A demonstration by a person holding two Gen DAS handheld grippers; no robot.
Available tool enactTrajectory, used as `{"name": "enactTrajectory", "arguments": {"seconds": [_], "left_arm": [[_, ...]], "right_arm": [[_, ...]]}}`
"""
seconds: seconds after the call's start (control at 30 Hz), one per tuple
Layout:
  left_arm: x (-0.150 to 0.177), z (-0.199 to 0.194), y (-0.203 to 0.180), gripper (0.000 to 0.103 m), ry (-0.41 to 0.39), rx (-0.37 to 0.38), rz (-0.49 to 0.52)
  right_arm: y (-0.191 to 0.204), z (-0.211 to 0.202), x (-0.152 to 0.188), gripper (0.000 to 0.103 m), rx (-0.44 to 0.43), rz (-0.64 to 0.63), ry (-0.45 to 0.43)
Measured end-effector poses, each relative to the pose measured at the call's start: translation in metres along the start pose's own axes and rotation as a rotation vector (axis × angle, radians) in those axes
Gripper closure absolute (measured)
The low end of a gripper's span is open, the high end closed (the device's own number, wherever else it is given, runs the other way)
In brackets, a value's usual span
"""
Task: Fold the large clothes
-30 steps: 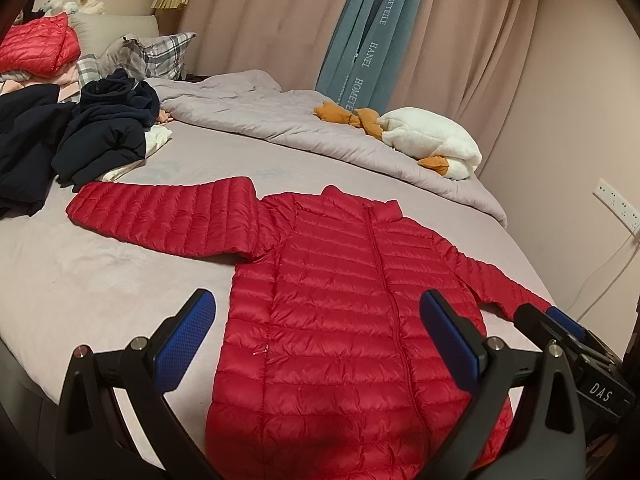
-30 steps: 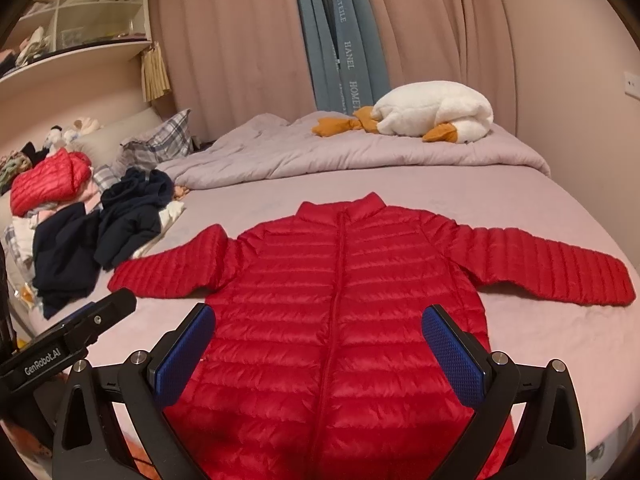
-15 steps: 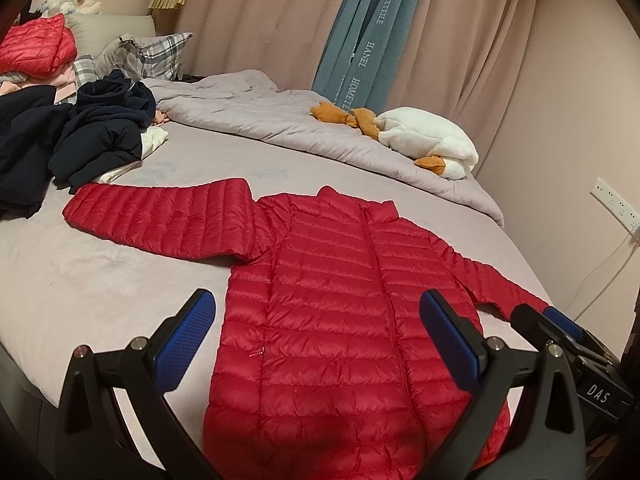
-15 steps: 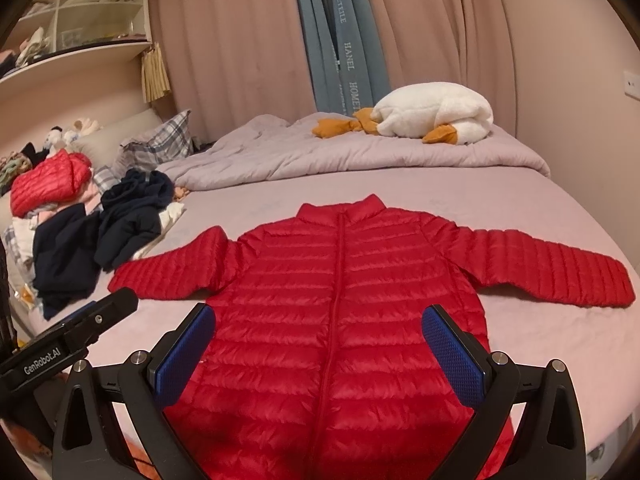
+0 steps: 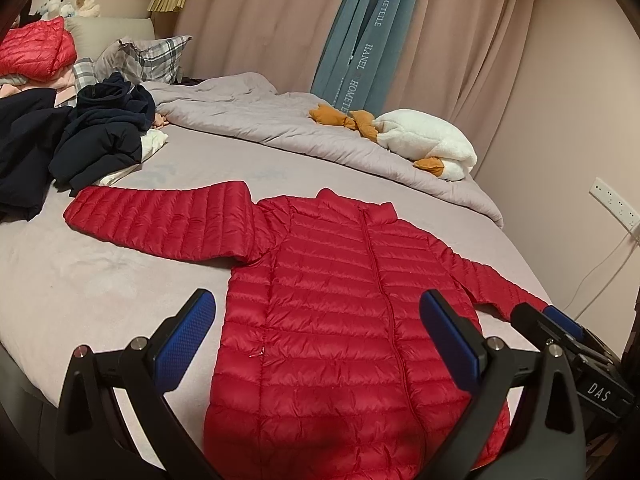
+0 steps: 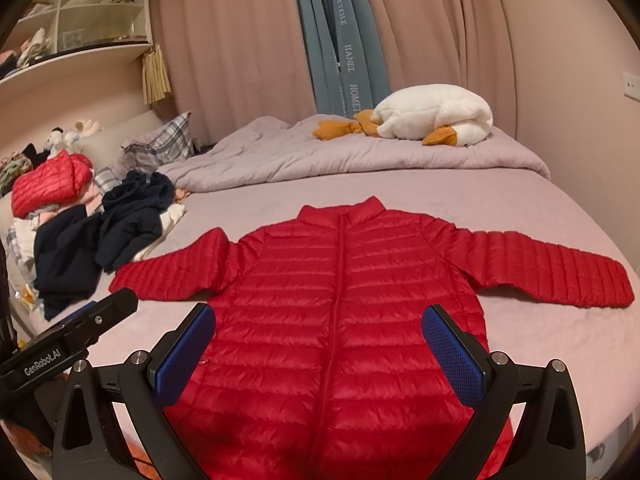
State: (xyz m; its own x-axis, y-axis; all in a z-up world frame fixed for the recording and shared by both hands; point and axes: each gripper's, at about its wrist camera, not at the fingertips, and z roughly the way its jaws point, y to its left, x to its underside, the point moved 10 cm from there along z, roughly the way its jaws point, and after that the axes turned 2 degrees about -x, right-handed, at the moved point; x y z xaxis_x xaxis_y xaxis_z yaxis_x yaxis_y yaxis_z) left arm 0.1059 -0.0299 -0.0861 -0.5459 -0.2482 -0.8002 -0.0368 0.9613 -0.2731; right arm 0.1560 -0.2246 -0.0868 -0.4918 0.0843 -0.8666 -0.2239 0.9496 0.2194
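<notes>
So, through my left wrist camera, my left gripper (image 5: 318, 338) hangs above the hem end of the red puffer jacket (image 5: 340, 320), its blue pads spread wide with nothing between them. That jacket lies front up and zipped on the grey bed sheet (image 5: 80, 280), collar pointing away from me toward the rumpled duvet (image 5: 256, 120). One sleeve (image 5: 160, 220) stretches out flat toward a heap of dark clothes (image 5: 80, 136); the other runs off toward the bed edge, where my right gripper (image 5: 560, 320) pokes into view. A second red jacket (image 5: 36, 48) sits bundled near the headboard, and a white plush goose (image 5: 428, 144) rests on the duvet

Over on the right wrist camera, my right gripper (image 6: 320, 350) is equally spread and empty, poised over the jacket's lower front (image 6: 336, 340). From here the sleeve (image 6: 552, 276) on the far side lies fully extended, well clear of everything, while the nearer sleeve (image 6: 172, 276) ends just beside the dark pile (image 6: 80, 248). My left gripper (image 6: 72, 344) shows at the lower edge

As I judge it, the laying-out is finished and no fold has been made: both sleeves are yet to come in across the body, then the body needs doubling over toward the collar
</notes>
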Motion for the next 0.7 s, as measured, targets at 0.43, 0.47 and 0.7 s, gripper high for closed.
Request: {"name": "enactTrajectory", "arguments": {"seconds": [0.43, 0.47, 0.7], "left_arm": [[-0.006, -0.003, 0.006, 0.001, -0.021, -0.003, -0.040], [-0.007, -0.004, 0.007, 0.001, -0.023, -0.003, -0.047], [-0.020, -0.005, 0.027, 0.005, -0.057, -0.032, -0.127]], "right_arm": [[0.002, -0.001, -0.002, 0.000, -0.001, -0.001, -0.001], [0.001, -0.001, -0.002, 0.000, 0.001, 0.001, -0.002], [-0.005, -0.003, -0.010, 0.007, 0.002, 0.032, -0.025]]}}
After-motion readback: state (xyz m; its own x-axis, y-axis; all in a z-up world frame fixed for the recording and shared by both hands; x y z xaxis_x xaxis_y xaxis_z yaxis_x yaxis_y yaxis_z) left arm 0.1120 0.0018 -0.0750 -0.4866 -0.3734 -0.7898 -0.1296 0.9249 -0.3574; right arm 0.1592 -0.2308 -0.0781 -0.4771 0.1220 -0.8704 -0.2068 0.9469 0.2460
